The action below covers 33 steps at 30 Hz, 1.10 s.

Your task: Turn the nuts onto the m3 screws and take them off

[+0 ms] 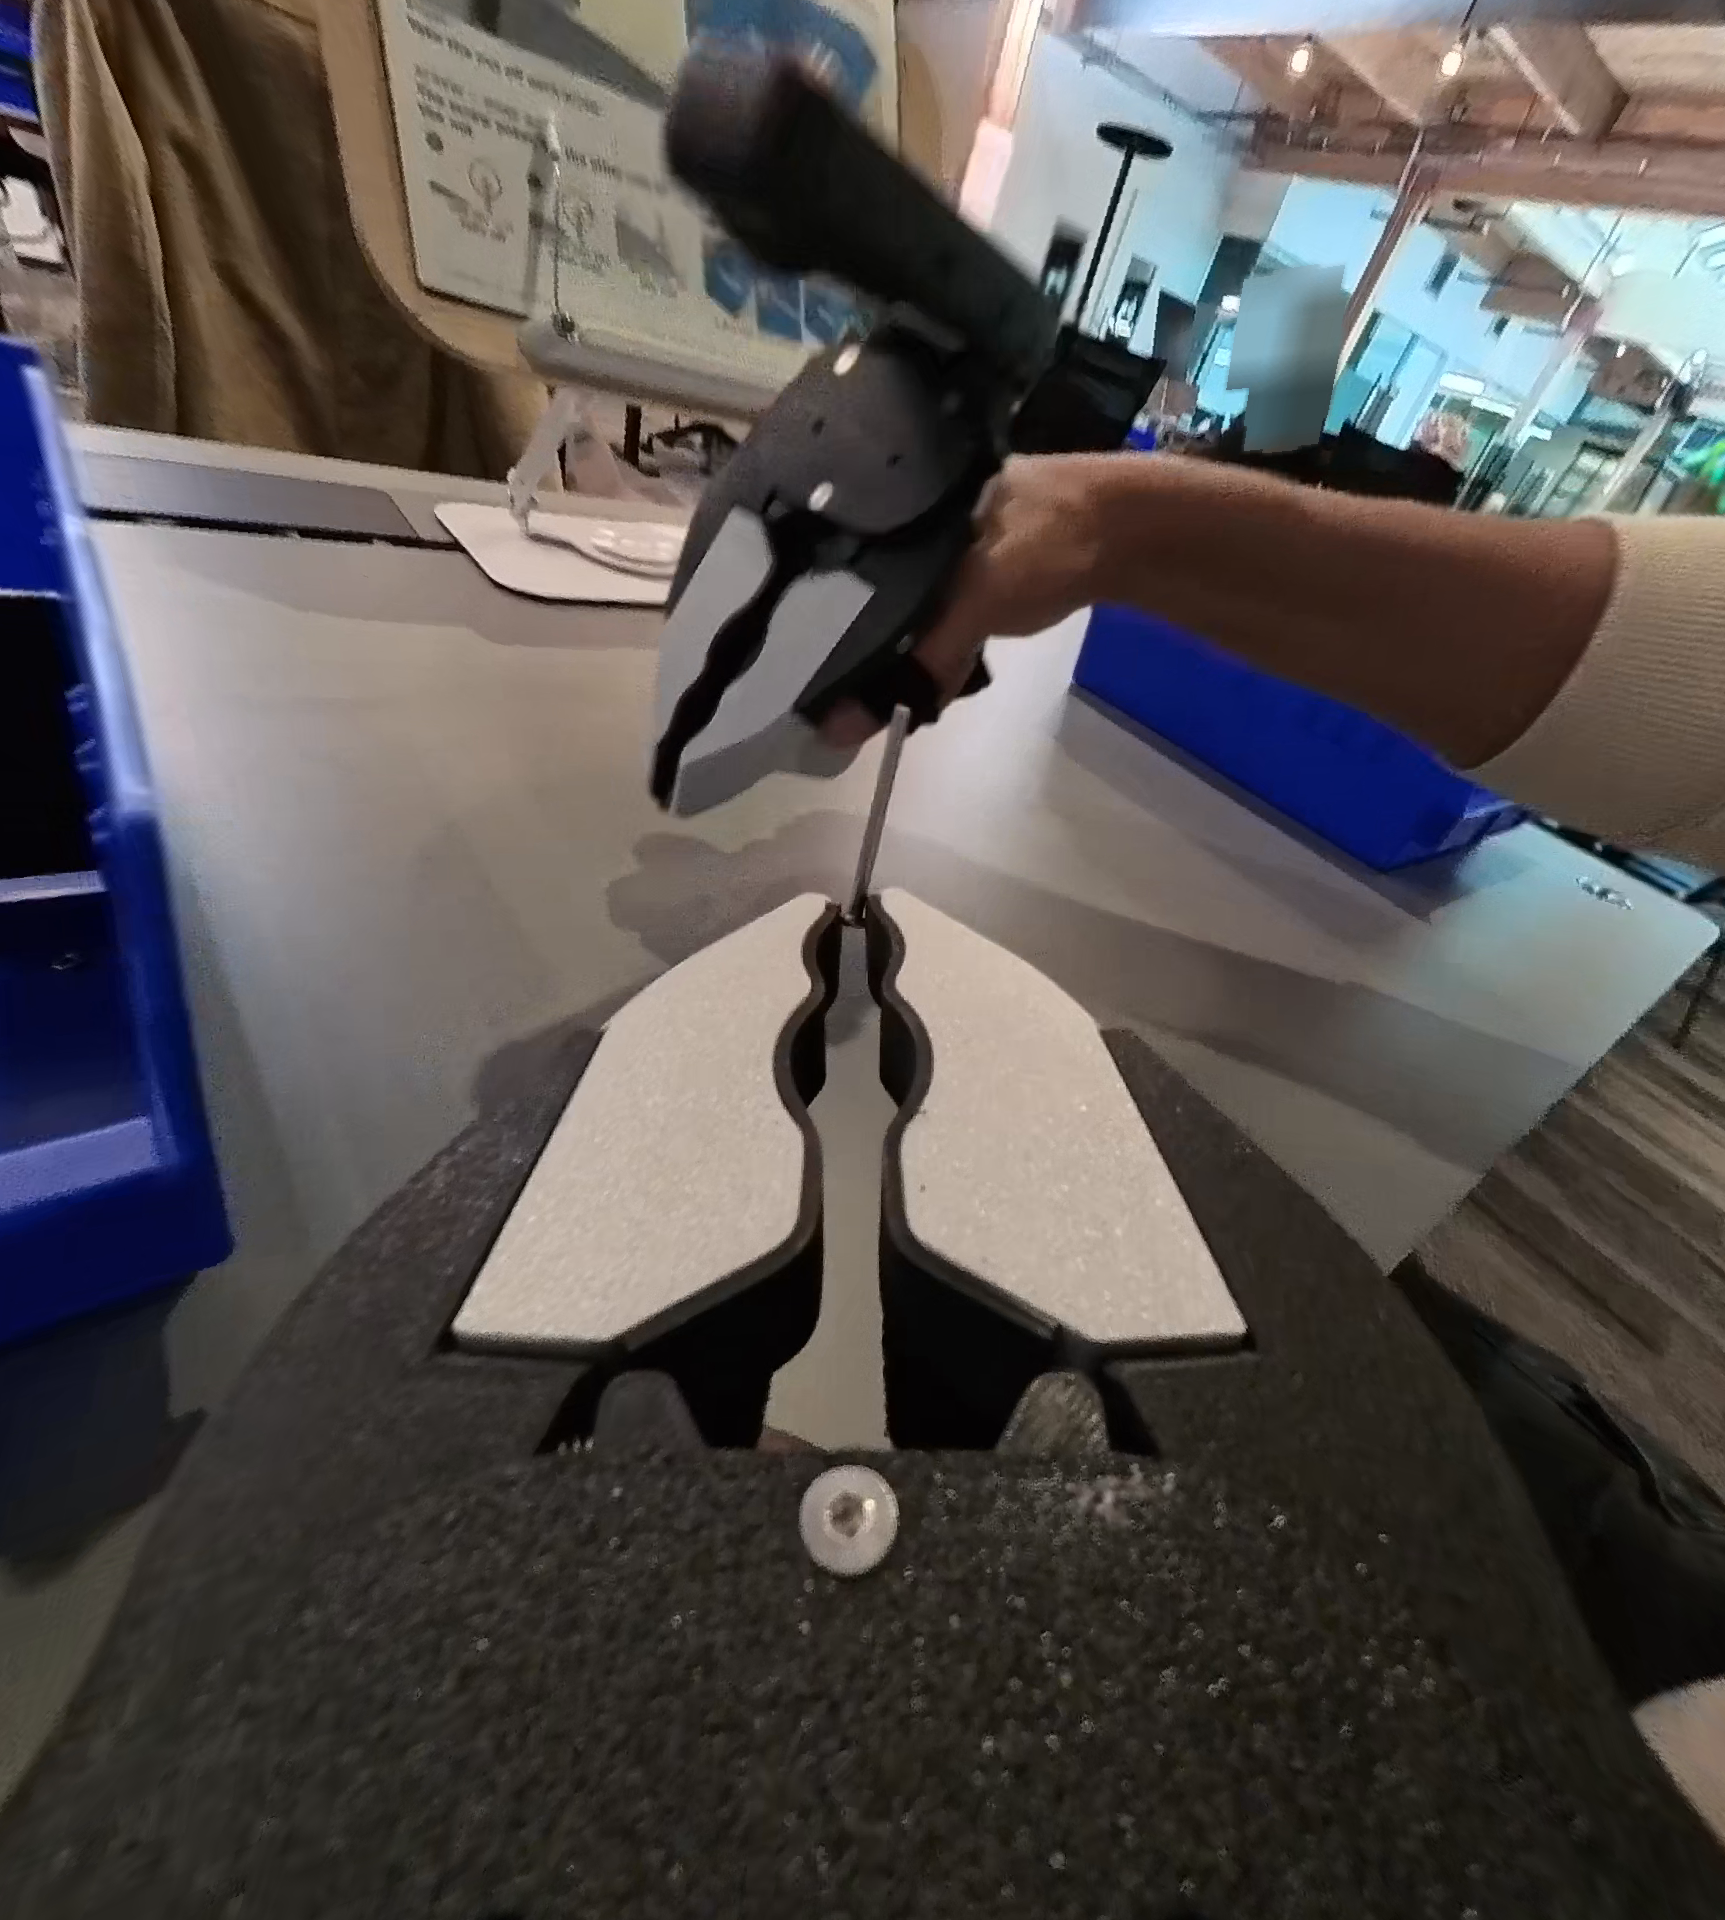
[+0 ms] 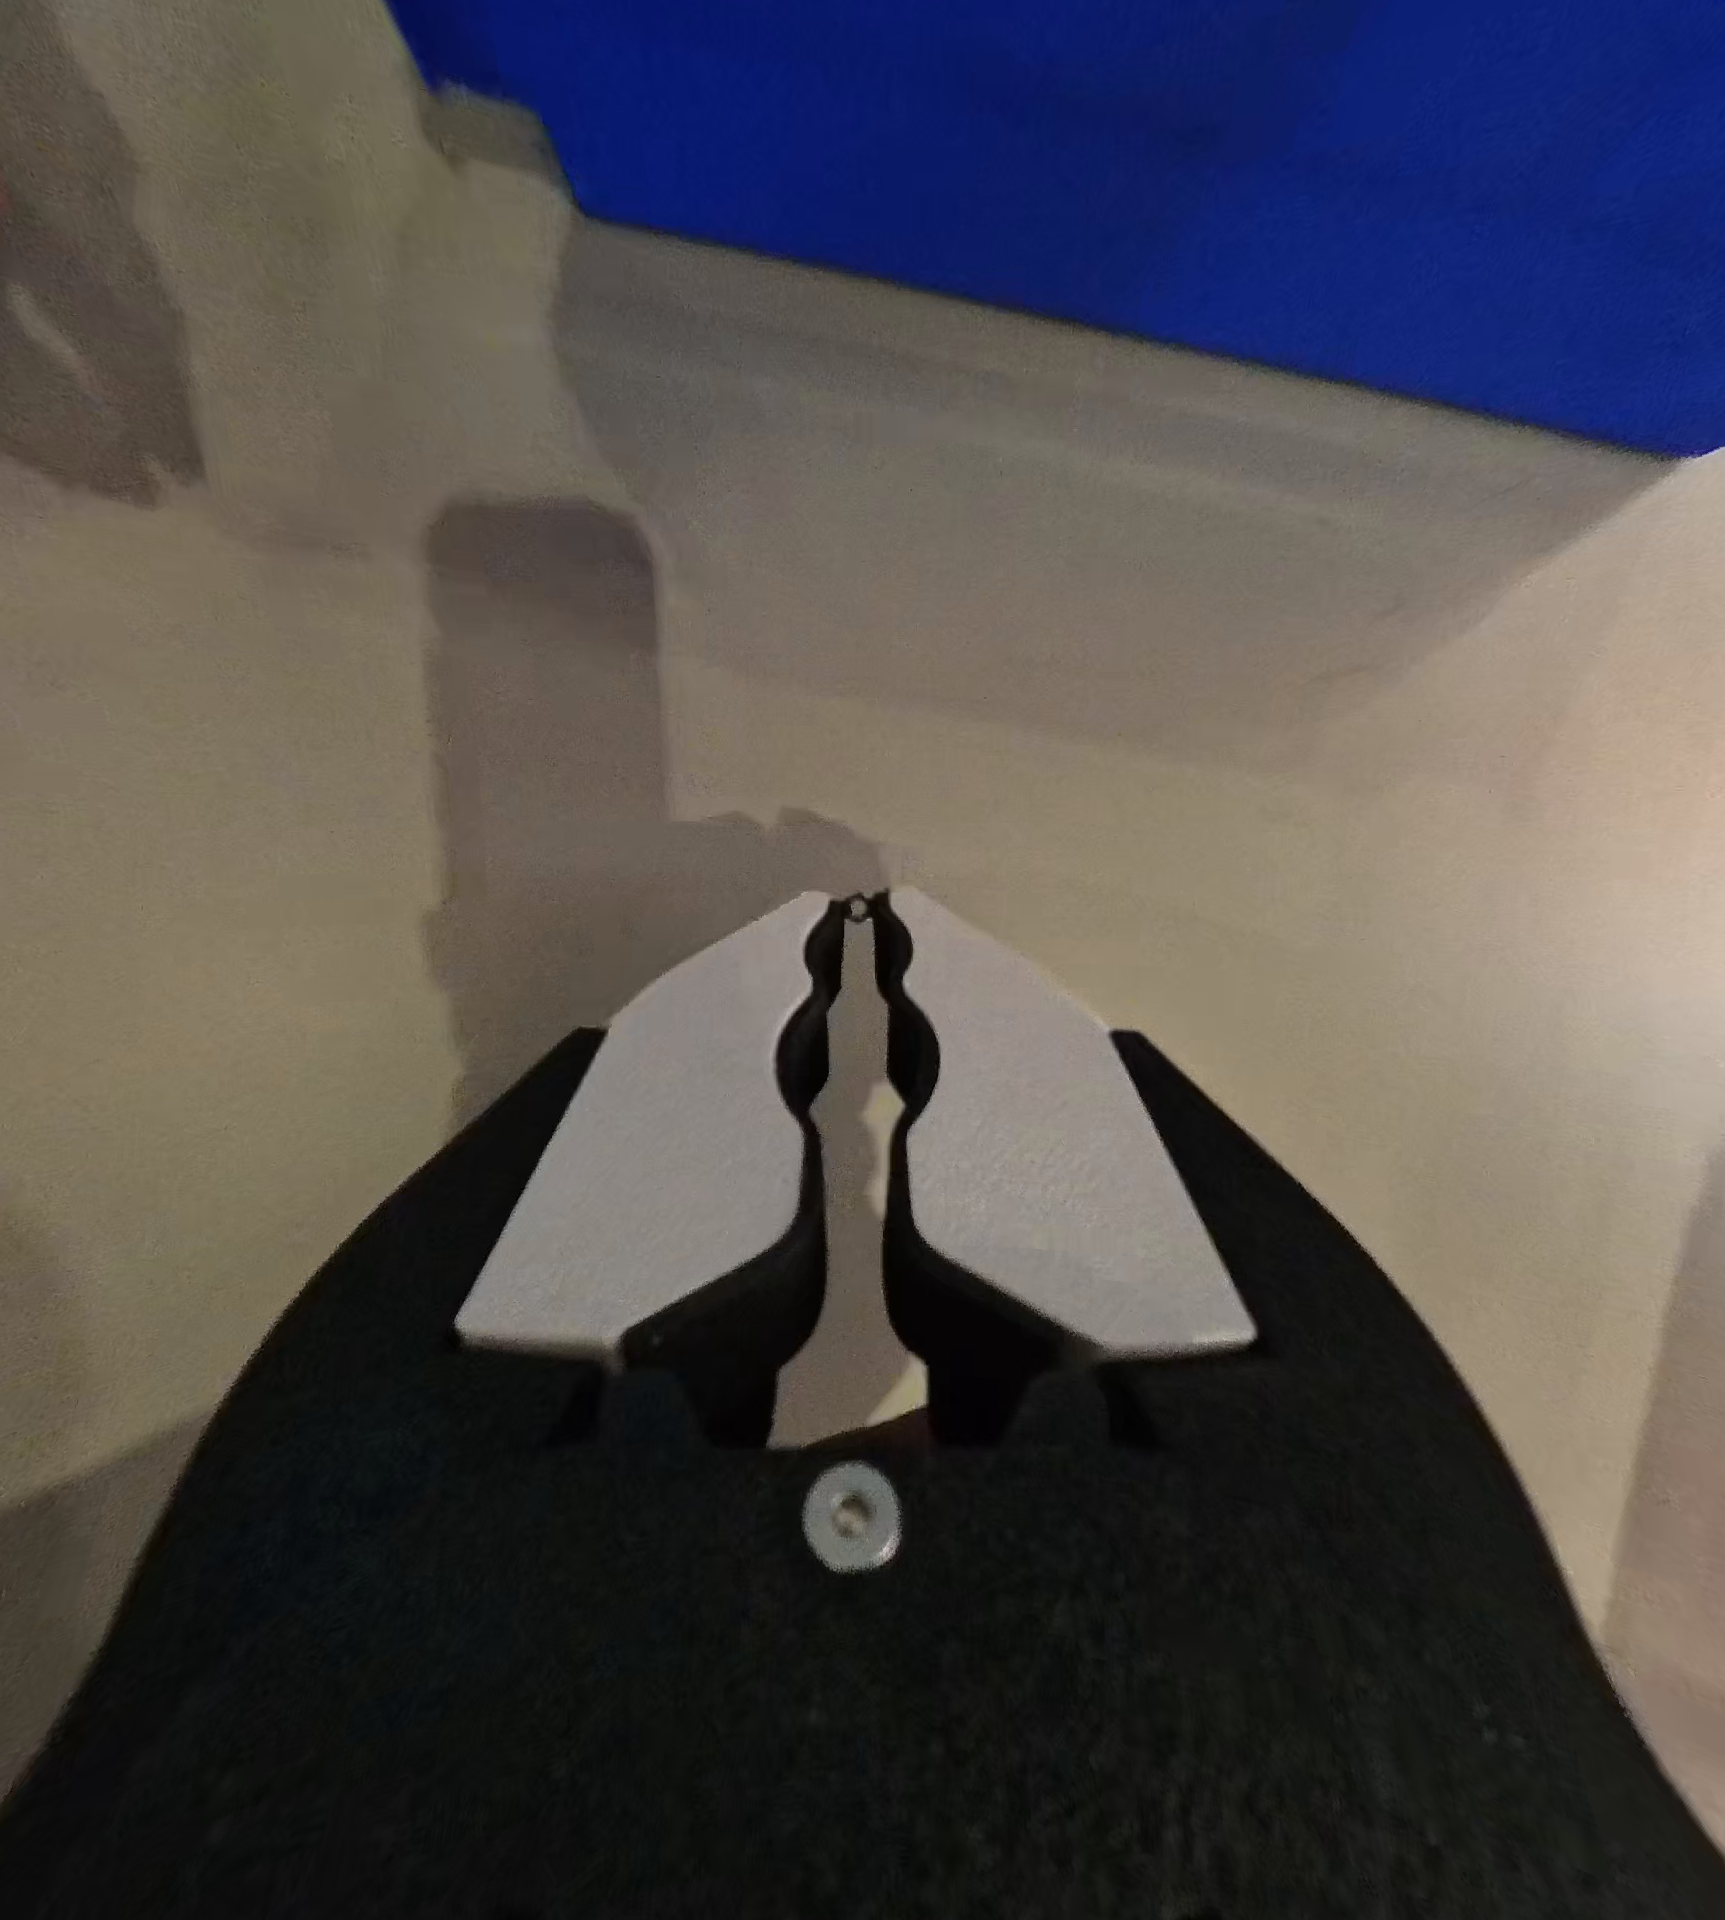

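My left gripper [image 1: 853, 914] is shut on the lower end of a thin, long metal screw [image 1: 879, 810], which stands tilted up over the grey table [image 1: 370, 779]. My right gripper [image 2: 858, 906] is shut on a small dark nut [image 2: 857, 908] at its tips. In the left wrist view the right gripper [image 1: 676, 784] hangs in a person's hand, pointing down, with its tips left of the screw and apart from it. The screw's top end runs up beside that hand [image 1: 1003, 561]. The nut does not show in the left wrist view.
A blue bin [image 1: 16, 883] stands close on the left, and another blue bin [image 1: 1284, 748] on the right behind the hand; a blue bin [image 2: 1149, 187] also fills the top of the right wrist view. A white mat with a small stand [image 1: 567, 551] lies at the back.
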Motion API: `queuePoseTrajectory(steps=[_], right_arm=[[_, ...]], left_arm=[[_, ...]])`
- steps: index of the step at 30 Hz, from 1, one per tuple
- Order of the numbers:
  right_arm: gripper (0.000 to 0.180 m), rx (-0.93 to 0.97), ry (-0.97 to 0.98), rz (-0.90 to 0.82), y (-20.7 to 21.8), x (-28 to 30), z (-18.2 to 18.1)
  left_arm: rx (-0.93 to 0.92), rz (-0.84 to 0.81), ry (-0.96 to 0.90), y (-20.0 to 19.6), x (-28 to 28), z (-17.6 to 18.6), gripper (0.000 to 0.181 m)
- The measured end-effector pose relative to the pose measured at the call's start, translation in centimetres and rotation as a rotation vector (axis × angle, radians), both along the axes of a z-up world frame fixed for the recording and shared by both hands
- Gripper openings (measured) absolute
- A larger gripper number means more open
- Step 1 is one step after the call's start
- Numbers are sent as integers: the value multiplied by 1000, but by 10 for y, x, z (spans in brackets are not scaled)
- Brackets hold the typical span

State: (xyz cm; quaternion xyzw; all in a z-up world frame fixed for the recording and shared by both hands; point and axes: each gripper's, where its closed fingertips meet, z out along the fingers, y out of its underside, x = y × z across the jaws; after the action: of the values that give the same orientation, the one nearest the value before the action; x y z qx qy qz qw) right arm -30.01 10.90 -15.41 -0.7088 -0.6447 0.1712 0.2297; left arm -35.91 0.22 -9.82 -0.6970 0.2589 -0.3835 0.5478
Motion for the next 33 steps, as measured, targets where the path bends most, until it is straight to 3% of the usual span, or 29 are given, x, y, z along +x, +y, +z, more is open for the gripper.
queuePoseTrajectory(steps=[5, 10, 18, 27, 33], right_arm=[[5, 159, 193, -133, -34, 26, 46], [5, 357, 381, -424, -66, 74, 77], [5, 544, 529, -836, -120, 150, 83], [5, 523, 664, -868, -150, 170, 82], [5, 422, 689, -601, -152, 142, 105]], left_arm=[[23, -65, 37, 1, 15, 4, 4], [111, -107, 77, 18, 41, 25, 4], [157, -114, 128, 45, 86, 27, 4], [89, -231, 51, 33, 112, 17, 4], [178, -492, 312, 9, 134, 10, 4]])
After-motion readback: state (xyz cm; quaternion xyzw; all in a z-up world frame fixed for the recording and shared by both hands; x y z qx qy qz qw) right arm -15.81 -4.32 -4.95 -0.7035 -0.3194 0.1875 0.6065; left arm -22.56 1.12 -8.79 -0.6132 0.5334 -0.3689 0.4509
